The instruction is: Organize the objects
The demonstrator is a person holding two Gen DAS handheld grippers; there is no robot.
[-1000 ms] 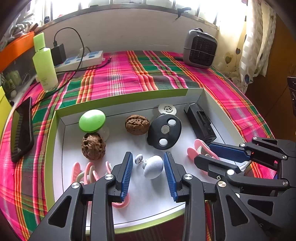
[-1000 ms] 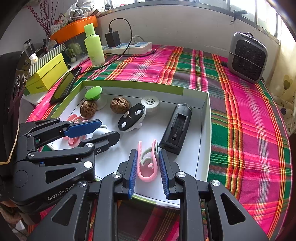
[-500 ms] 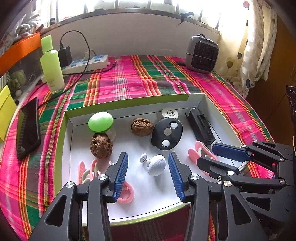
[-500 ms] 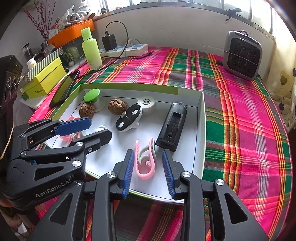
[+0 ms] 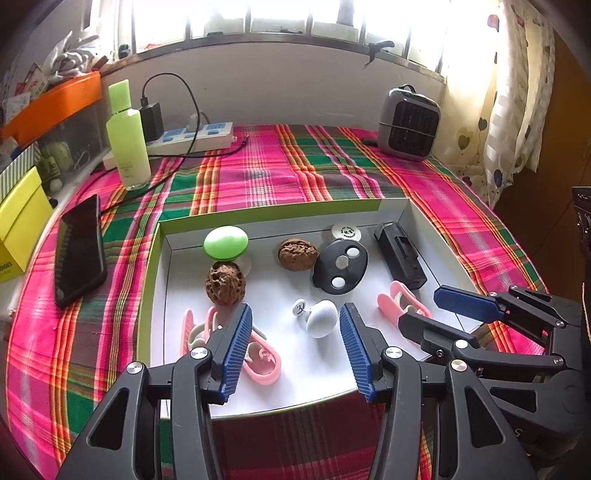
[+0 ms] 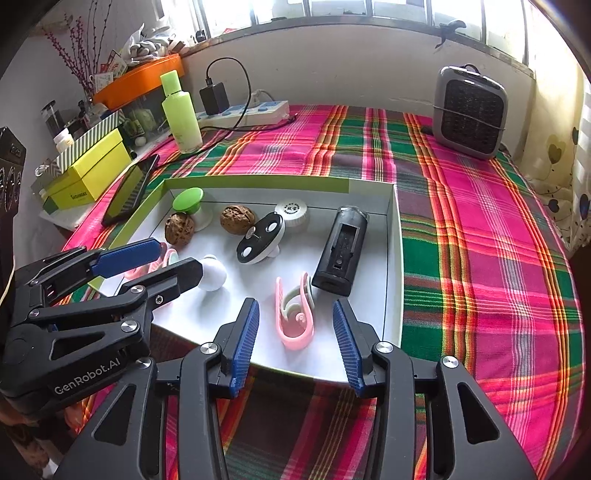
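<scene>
In the tray point(image 5: 159, 295), two walnuts point(image 5: 225, 282) lie left of the remote point(image 5: 340, 266).

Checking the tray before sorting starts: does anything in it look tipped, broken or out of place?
Nothing looks broken or spilled. The black three-button disc leans tilted on its white base, and the white knob lies on its side. Both grippers hang open, holding nothing.

A lived-in home room is showing itself here: a plaid cloth point(image 6: 480, 229) is covering the counter under a window point(image 5: 295, 14), a curtain point(image 5: 517, 92) is hanging beside it, and a heater point(image 6: 469, 110), power strip point(image 6: 255, 110), lotion bottle point(image 6: 181, 114) and phone point(image 5: 79, 251) are sitting around.
</scene>
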